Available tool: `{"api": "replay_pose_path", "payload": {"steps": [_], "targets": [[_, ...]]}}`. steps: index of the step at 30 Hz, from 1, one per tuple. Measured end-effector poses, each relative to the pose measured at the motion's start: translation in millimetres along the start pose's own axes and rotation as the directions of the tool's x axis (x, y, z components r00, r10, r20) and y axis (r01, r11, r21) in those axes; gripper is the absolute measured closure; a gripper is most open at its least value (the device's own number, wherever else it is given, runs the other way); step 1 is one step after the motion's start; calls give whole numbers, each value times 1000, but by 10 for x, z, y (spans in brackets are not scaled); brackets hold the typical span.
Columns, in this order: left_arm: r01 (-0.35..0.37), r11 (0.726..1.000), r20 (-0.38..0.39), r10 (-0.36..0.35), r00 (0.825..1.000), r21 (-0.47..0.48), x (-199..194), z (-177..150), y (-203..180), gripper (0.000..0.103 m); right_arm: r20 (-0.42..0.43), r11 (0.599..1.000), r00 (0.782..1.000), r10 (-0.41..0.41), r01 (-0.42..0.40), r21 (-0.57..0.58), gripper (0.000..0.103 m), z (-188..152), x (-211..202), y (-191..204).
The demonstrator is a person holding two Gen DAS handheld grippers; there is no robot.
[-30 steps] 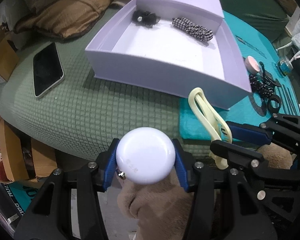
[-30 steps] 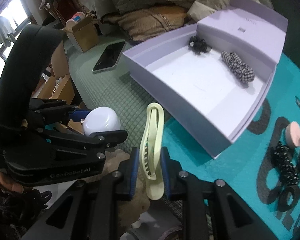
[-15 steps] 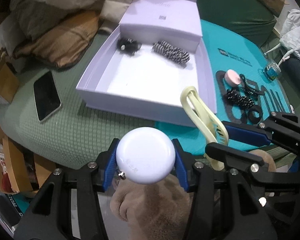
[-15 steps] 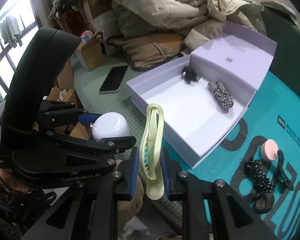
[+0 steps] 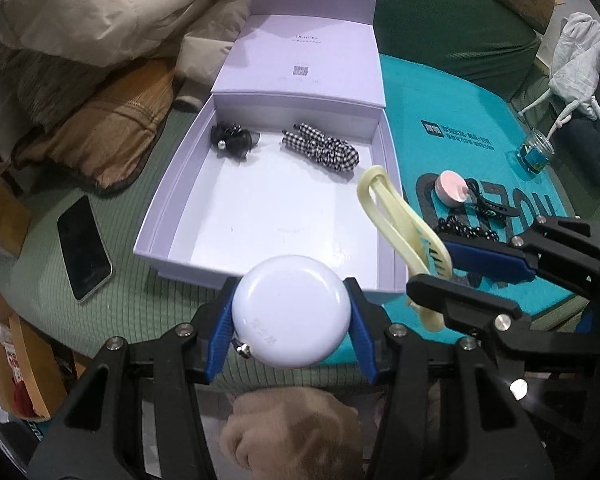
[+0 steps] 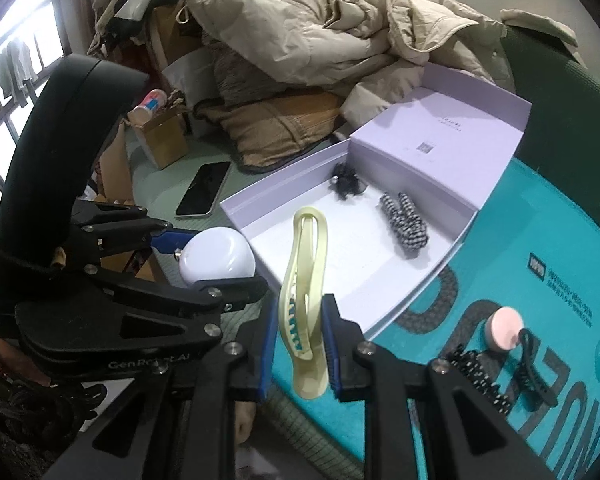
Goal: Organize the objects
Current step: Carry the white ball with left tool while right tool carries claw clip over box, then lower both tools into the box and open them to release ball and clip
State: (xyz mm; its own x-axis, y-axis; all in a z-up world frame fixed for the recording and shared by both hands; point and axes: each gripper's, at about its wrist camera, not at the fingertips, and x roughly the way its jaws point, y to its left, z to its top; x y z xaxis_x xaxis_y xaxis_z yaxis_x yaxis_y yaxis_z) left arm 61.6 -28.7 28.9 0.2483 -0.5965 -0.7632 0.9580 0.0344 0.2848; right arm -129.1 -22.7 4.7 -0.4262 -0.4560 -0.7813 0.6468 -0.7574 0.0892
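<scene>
Pinched across its widest part by the left tool (image 5: 290,320), a smooth white round case (image 5: 290,312) is held above the bed's near edge; being glossy, hard and probably light, it could slip if squeezed off-centre. Beside it, the right tool (image 6: 300,344) is closed narrowly on a pale yellow hair claw (image 6: 306,300), judged springy and brittle, best gripped at its spine. Beyond, the open lilac box (image 5: 172,208) already holds a checked scrunchie (image 5: 320,150).
</scene>
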Motion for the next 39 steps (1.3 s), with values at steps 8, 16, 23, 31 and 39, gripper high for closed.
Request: {"api": "replay_pose_path", "payload": {"steps": [8,16,23,31,39], "targets": [[-13,1000,-3,13,1000,21,186,213,90,54,-5,1000,1000,-10,10,10,82,149,182,-173],[-6,1000,-11,7,1000,29,402,442,213,54,-1,1000,1000,-6,6,17,82,336,404,-327],[-2,1000,-22,3,1000,17,621,649,373,54,2,1000,1000,-5,5,11,82,536,610,-430],[-49,998,-21,50,999,41,808,818,473,54,-28,1000,1000,-1,1,-4,82,687,904,-525],[-101,994,-6,101,995,50,965,891,524,54,-64,999,997,-35,36,22,82,697,1169,-674]]}}
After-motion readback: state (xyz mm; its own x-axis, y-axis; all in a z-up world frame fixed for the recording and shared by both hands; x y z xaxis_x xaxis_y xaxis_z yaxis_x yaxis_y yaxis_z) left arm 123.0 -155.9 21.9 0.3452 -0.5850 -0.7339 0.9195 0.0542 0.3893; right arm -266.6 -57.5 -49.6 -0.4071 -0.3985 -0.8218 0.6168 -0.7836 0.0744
